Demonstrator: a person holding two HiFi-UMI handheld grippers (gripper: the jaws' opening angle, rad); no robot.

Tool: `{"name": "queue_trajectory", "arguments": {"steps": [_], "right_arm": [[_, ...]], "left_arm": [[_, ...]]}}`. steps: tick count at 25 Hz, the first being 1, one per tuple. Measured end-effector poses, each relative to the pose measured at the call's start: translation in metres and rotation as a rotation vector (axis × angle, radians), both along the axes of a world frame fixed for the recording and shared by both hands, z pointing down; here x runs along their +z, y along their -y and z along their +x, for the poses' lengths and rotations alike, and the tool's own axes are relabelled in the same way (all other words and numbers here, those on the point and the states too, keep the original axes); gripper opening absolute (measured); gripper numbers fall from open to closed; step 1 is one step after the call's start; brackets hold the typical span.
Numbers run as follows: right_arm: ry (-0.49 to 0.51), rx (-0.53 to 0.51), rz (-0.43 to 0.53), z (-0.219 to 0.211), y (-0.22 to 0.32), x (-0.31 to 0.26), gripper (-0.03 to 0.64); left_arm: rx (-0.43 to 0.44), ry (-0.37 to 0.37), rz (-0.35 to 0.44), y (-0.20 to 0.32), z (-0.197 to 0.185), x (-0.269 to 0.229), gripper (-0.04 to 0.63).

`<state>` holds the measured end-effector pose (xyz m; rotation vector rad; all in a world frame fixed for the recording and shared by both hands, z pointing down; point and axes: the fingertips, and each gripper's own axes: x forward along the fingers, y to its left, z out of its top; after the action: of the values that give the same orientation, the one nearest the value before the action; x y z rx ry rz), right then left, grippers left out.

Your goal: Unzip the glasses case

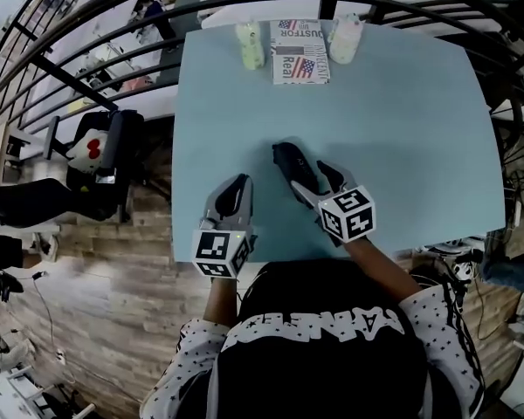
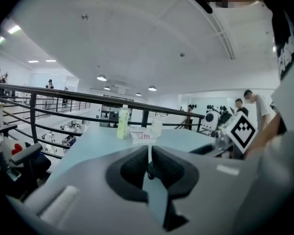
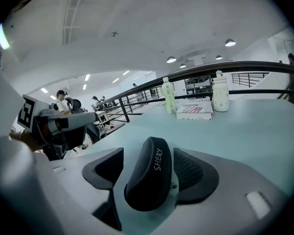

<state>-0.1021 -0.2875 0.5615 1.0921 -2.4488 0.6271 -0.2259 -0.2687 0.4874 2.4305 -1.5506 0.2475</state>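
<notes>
The black glasses case [image 1: 288,160] lies on the light blue table [image 1: 402,129], near its front edge and angled away to the left. My right gripper [image 1: 310,179] stands open around the case's near end. In the right gripper view the case [image 3: 149,180], with pale lettering on its shell, fills the space between the jaws of the right gripper [image 3: 148,155]. A sliver of table shows beside the left pad. My left gripper [image 1: 238,183] rests to the left of the case, apart from it. Its jaws [image 2: 150,153] are shut with nothing between them.
At the table's far edge stand a pale green bottle [image 1: 250,45], a flag-printed box [image 1: 299,52] and a white bottle [image 1: 345,38]. A black railing [image 1: 96,24] curves behind the table. A chair [image 1: 105,160] stands on the wooden floor to the left.
</notes>
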Motion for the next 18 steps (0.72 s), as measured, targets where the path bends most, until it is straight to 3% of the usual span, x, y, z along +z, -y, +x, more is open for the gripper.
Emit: {"name": "queue_trajectory", "arguments": {"steps": [3,9,13,18], "right_arm": [[-0.035,0.001,-0.033,-0.005,0.002,0.017,0.352],[-0.112,-0.013,-0.081,-0.012,0.005,0.045,0.387],[-0.162,-0.012,-0.119,-0.017,0.005,0.061,0.389],[-0.151,0.009,-0.138,-0.019,0.006,0.064,0.379]], "left_arm": [[0.014,0.001,-0.001,0.005,0.001,0.000,0.000],[0.035,0.007,-0.023,0.006,0.006,0.003,0.000],[0.022,0.004,-0.033,0.005,0.002,0.003,0.000],[0.001,0.002,-0.031,0.002,-0.006,-0.003,0.000]]}}
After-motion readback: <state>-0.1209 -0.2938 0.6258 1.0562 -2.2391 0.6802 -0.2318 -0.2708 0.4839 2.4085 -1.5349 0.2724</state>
